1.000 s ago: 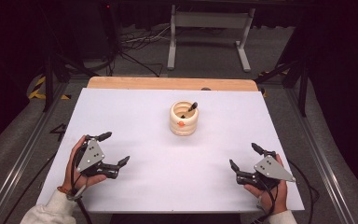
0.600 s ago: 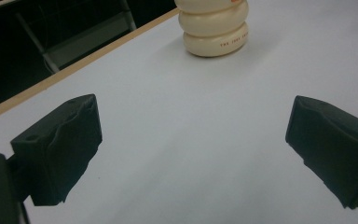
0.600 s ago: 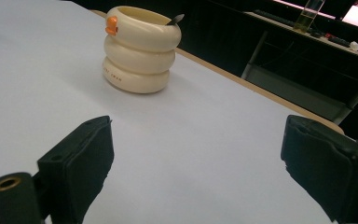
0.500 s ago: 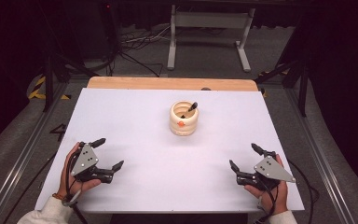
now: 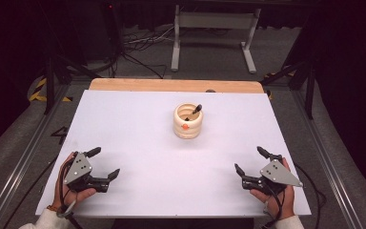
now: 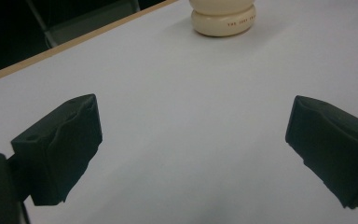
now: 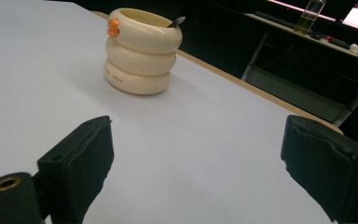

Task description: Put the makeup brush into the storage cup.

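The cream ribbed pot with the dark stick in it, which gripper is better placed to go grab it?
Roughly even, slight edge to the right gripper: open, and its view shows the whole pot. The left gripper, also open, catches just the base.

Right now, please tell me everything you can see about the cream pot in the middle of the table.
The cream pot stands upright on the white table, a little toward the far edge, apart from both claws. Its wall looks like three smooth, rounded rings stacked, glossy like ceramic or plastic. A small orange knob sits near the rim, on the side facing the person. Small lettering, too small to read, runs along the bottom ring. The top is open, and a dark stick leans out over the rim.
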### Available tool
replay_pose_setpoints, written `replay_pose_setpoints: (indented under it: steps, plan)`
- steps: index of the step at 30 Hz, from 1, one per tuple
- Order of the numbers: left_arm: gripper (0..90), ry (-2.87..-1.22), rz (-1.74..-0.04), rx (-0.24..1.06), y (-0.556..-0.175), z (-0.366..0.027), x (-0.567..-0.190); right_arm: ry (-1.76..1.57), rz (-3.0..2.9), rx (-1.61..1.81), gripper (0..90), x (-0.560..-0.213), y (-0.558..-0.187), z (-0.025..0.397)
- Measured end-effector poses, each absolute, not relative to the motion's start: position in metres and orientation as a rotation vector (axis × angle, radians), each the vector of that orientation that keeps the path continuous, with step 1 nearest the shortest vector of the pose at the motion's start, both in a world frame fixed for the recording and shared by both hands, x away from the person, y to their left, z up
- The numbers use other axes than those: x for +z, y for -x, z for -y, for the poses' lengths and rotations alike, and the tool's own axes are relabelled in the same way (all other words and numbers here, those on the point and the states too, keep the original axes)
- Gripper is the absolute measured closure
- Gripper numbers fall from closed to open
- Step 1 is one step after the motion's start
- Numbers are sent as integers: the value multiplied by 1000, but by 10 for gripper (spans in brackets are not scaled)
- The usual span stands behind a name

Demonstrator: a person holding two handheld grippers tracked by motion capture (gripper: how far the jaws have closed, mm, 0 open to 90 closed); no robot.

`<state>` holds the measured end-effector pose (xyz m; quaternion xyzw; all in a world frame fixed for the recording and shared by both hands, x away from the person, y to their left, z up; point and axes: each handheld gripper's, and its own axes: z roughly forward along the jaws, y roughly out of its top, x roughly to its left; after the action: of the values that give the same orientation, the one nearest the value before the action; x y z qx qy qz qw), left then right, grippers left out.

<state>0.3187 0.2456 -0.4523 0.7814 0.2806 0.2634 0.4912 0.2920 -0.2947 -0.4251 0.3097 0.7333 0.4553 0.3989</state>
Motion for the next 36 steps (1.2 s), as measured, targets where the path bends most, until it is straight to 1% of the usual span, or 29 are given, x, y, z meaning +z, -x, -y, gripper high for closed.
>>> replay_pose_setpoints:
  steps: [36]
  plan:
    - [49,-1870,-659,635,-316,-243,-450,-767,-1867,1140,102,-425,-292,292]
